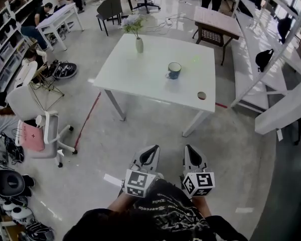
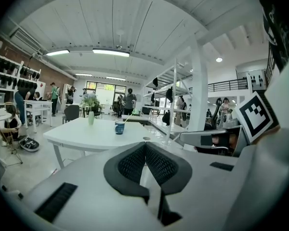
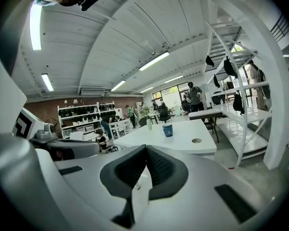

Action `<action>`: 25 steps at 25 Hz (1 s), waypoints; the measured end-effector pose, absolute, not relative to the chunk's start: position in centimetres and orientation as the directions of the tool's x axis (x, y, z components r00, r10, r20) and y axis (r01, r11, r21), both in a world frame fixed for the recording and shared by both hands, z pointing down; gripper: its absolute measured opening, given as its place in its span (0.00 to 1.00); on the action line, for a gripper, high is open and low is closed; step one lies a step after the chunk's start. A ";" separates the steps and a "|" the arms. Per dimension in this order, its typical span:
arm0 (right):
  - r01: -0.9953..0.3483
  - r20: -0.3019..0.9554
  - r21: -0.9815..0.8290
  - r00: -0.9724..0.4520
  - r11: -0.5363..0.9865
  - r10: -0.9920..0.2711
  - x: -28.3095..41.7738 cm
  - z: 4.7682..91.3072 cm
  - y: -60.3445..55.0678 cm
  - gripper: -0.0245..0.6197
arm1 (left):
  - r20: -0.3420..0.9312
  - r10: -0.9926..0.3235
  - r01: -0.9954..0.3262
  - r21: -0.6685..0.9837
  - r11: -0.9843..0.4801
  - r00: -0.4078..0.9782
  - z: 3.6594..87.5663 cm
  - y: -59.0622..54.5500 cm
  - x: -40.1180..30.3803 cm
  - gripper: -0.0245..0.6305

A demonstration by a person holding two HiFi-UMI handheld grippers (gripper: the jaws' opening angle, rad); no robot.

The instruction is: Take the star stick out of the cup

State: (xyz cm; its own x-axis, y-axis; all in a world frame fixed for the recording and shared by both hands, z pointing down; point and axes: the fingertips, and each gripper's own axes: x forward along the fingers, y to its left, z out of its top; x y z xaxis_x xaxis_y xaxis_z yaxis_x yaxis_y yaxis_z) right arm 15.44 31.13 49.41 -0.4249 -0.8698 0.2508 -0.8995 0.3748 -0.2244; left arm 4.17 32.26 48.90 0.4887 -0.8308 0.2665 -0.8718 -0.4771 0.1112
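A blue cup [image 1: 174, 70] stands near the middle of a white table [image 1: 135, 77], well ahead of me. In the left gripper view the cup [image 2: 119, 126] has a thin pale green stick [image 2: 128, 118] leaning out of it to the right; its star end is too small to make out. The right gripper view shows the same cup [image 3: 168, 130] far off. My left gripper [image 1: 150, 152] and right gripper [image 1: 190, 152] are held side by side close to my body, over the floor short of the table. Both are shut with nothing between the pads [image 2: 135, 163] [image 3: 159, 166].
A pale vase of flowers [image 1: 139, 44] stands at the table's far edge, and a round cable hole [image 1: 201, 95] lies near its right corner. A white office chair [image 1: 37, 122] is at the left, a brown table [image 1: 216, 21] behind, white shelving [image 1: 271, 79] at the right.
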 end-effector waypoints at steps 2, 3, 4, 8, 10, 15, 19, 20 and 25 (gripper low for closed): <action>-0.900 0.250 -0.223 -0.424 0.375 -0.870 15.5 49.4 29.8 0.05 | 0.260 -0.831 -0.870 0.115 -0.480 0.493 48.8 30.7 4.4 0.07; -0.901 0.249 -0.221 -0.421 0.372 -0.872 15.7 49.4 29.0 0.05 | 0.258 -0.830 -0.869 0.116 -0.481 0.494 48.9 29.8 4.5 0.07; -0.903 0.250 -0.219 -0.417 0.369 -0.874 15.9 49.5 28.0 0.05 | 0.259 -0.830 -0.869 0.118 -0.481 0.495 49.0 28.7 4.6 0.07; -0.914 0.253 -0.219 -0.391 0.341 -0.885 16.9 49.8 22.7 0.05 | 0.260 -0.822 -0.862 0.129 -0.491 0.507 49.7 23.2 5.1 0.07; -0.922 0.255 -0.210 -0.373 0.326 -0.892 16.8 49.8 19.7 0.05 | 0.258 -0.811 -0.850 0.136 -0.508 0.526 50.0 20.1 5.0 0.07; -0.931 0.249 -0.194 -0.353 0.311 -0.902 15.5 49.3 10.2 0.05 | 0.250 -0.793 -0.831 0.131 -0.541 0.556 49.6 10.5 3.7 0.07; -0.936 0.254 -0.193 -0.337 0.294 -0.907 15.6 47.9 0.3 0.05 | 0.227 -0.806 -0.837 0.132 -0.531 0.547 48.1 0.2 3.1 0.07; -0.938 0.252 -0.192 -0.331 0.289 -0.909 15.6 47.7 -2.2 0.05 | 0.225 -0.807 -0.838 0.132 -0.529 0.545 47.9 -2.4 2.8 0.07; -0.928 0.225 -0.236 -0.340 0.287 -0.913 12.9 48.4 -13.7 0.24 | 0.232 -0.812 -0.844 0.132 -0.519 0.536 48.8 -13.8 -1.1 0.07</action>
State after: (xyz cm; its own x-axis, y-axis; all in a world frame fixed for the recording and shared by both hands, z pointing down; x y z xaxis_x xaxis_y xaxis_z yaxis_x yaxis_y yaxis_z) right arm 12.92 -13.69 48.37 -0.3398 -0.9131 0.2254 -0.9284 0.2873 -0.2358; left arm -1.14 -13.79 48.81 0.5357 -0.8119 0.2320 -0.8443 -0.5194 0.1320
